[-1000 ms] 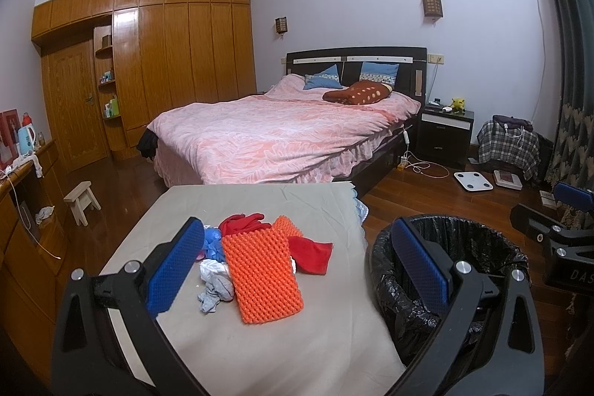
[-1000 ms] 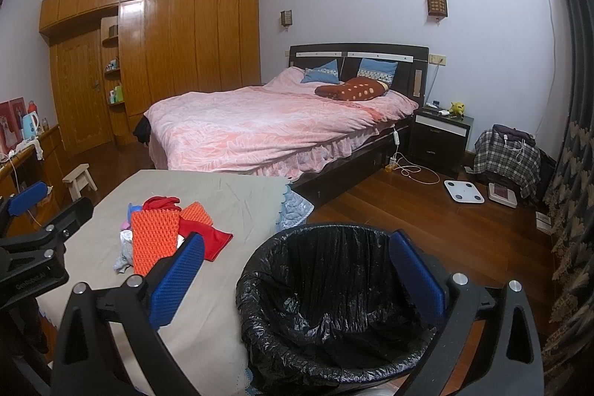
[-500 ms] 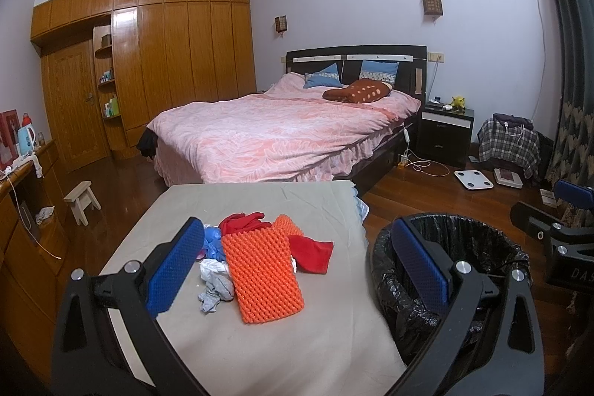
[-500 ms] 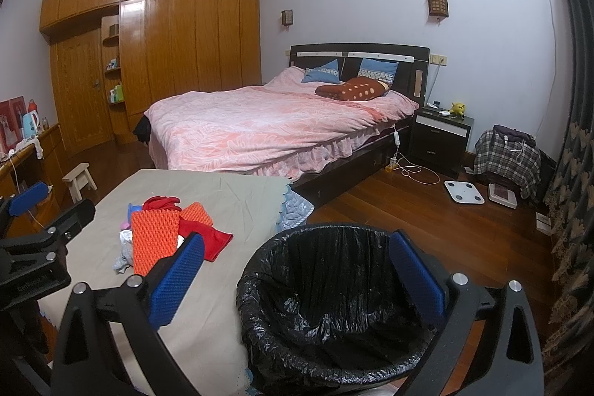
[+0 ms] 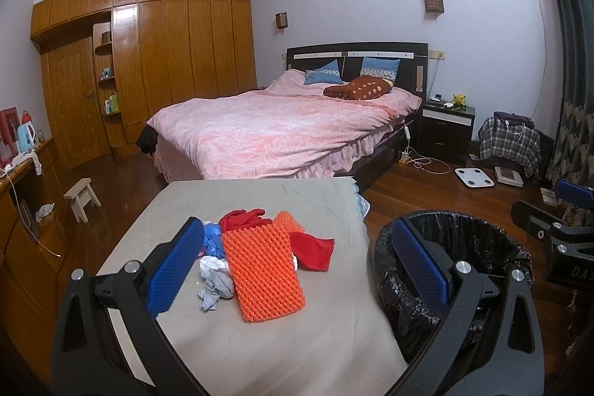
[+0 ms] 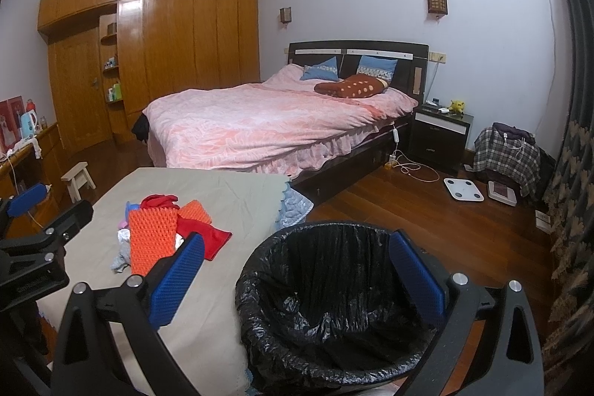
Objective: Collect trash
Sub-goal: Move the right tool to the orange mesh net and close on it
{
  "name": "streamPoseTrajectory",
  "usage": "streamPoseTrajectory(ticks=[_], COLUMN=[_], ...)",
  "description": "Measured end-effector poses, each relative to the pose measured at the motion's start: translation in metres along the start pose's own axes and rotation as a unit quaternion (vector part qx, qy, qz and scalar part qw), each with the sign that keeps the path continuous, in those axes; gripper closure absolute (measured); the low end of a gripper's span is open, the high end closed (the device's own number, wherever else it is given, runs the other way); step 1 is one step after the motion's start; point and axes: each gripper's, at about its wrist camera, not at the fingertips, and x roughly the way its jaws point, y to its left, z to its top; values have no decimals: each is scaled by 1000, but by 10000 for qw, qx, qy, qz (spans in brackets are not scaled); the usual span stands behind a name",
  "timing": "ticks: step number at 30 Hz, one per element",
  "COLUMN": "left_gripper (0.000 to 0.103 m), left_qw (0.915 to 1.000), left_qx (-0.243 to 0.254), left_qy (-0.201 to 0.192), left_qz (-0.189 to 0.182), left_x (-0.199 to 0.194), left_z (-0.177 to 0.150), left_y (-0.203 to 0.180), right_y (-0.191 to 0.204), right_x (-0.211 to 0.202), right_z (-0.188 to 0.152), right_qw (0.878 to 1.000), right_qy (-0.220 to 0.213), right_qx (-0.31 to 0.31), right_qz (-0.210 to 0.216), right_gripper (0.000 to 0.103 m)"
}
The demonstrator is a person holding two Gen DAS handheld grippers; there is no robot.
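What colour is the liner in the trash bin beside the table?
Black: a glossy, crinkled plastic liner in the round bin, clearest in the right wrist view.

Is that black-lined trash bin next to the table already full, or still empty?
Empty, as far as shows. The right wrist view looks into the trash bin and shows only bare, crinkled black liner; the trash pile is on the table.

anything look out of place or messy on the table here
Yes: a jumbled heap sits mid-table: orange foam netting lying over a red cloth, crumpled white paper and a blue scrap. The lined bin beside it looks empty.
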Motion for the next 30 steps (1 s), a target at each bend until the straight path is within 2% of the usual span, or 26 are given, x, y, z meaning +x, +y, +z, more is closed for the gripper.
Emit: streamPoseTrajectory(ticks=[1, 4, 18, 22, 30], left_gripper=[5, 5, 5, 5, 5], left_qw=[10000, 10000, 9999, 9999, 9982], left_qx=[-5, -11, -51, -124, -241], left_qy=[14, 31, 149, 63, 139], left_qz=[17, 15, 18, 75, 534], left_x=[12, 12, 17, 25, 53], left_z=[-13, -15, -8, -11, -19], left_y=[4, 6, 11, 28, 81], right_y=[-1, 4, 18, 33, 78], right_x=[0, 10, 25, 41, 82], right_z=[0, -6, 0, 0, -4], right_qw=[10000, 10000, 9998, 9993, 9962], right_qy=[7, 31, 100, 97, 161], right_qx=[6, 9, -7, -61, -176], right_qz=[5, 11, 194, 365, 839], right_gripper=[6, 6, 6, 6, 6])
